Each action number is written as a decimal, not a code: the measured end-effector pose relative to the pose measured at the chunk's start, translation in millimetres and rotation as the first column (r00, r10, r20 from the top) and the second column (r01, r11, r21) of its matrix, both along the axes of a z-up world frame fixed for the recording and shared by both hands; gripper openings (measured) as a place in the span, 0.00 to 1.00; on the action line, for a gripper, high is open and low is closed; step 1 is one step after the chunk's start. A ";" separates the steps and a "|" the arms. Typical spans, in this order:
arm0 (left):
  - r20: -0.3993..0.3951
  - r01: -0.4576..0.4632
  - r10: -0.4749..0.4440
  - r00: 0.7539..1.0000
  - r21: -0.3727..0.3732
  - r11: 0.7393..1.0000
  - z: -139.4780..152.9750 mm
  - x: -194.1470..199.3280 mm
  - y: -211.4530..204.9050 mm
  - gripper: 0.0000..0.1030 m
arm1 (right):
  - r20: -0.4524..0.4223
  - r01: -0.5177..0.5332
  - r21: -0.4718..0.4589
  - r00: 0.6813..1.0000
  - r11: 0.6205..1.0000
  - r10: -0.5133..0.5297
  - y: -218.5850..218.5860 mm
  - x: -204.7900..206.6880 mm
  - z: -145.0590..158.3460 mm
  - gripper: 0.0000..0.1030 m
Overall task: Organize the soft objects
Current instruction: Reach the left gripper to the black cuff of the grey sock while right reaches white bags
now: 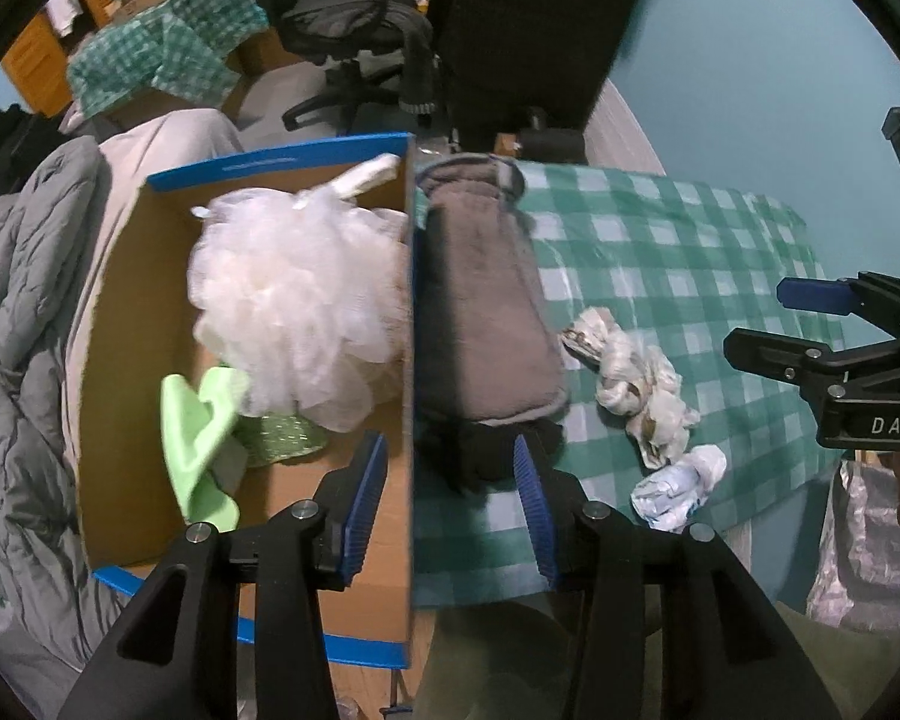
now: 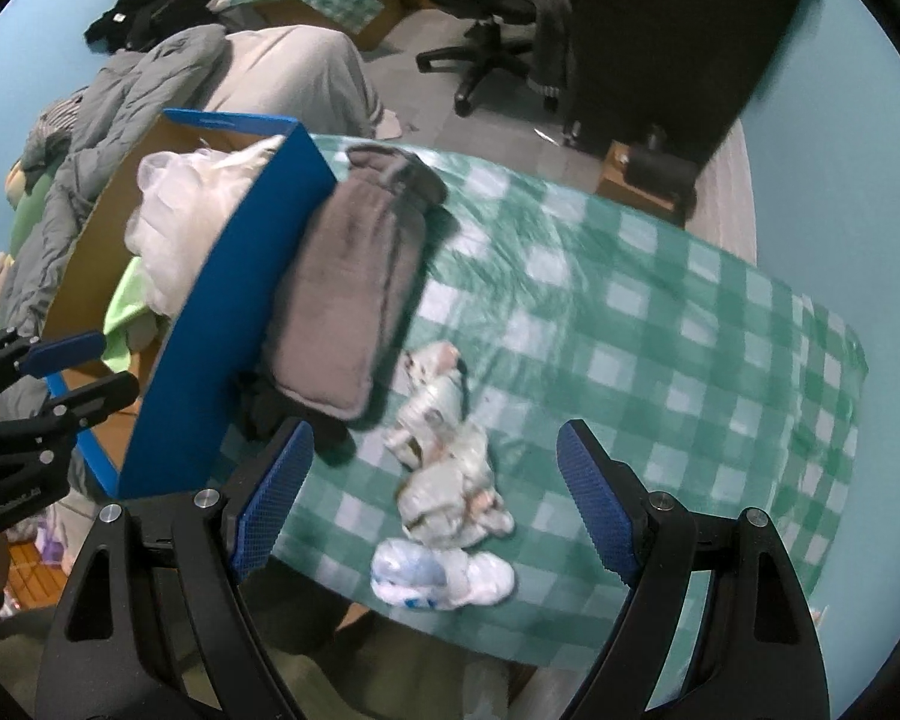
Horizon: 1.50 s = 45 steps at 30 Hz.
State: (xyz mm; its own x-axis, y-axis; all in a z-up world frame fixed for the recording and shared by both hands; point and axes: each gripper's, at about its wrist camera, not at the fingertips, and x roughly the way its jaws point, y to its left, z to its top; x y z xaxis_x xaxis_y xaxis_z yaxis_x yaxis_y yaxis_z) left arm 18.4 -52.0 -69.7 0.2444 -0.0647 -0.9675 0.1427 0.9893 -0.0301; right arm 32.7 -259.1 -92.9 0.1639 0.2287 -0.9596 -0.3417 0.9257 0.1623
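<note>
Two crumpled plastic bags [image 2: 450, 468] lie on the checked cloth of the table [image 2: 660, 324], beside a grey plush cover [image 2: 348, 276] leaning on the cardboard box [image 1: 126, 324]. They look light, soft and slippery; pinch a thick fold. The right gripper [image 2: 438, 498] hangs wide above them, empty; the left gripper [image 1: 450, 498] stands half-open, empty, straddling the box wall.

White mesh loofah [image 1: 297, 294] sitting in the cardboard box [image 1: 120, 360] with a lime-green cloth [image 1: 201, 450]. Grey fuzzy towel [image 1: 480, 306] against the box's outer wall, crumpled plastic bags [image 2: 450, 468] just beside it on checkered cloth [image 2: 660, 330].
</note>
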 end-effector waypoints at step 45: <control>-0.159 -0.038 0.028 0.987 -0.061 0.997 -78.9 16.0 -31.1 0.62 | -0.141 0.041 -0.010 0.989 0.999 -0.042 -47.9 -33.2 -67.1 0.81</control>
State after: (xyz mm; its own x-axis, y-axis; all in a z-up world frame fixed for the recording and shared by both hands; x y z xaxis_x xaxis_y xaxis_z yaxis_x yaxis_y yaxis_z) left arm 34.4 -83.0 -148.5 0.0920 -0.1216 -0.9883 0.0983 0.9888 -0.1125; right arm -0.6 -307.0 -159.9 0.0364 0.2180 -0.9753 -0.2771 0.9398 0.1998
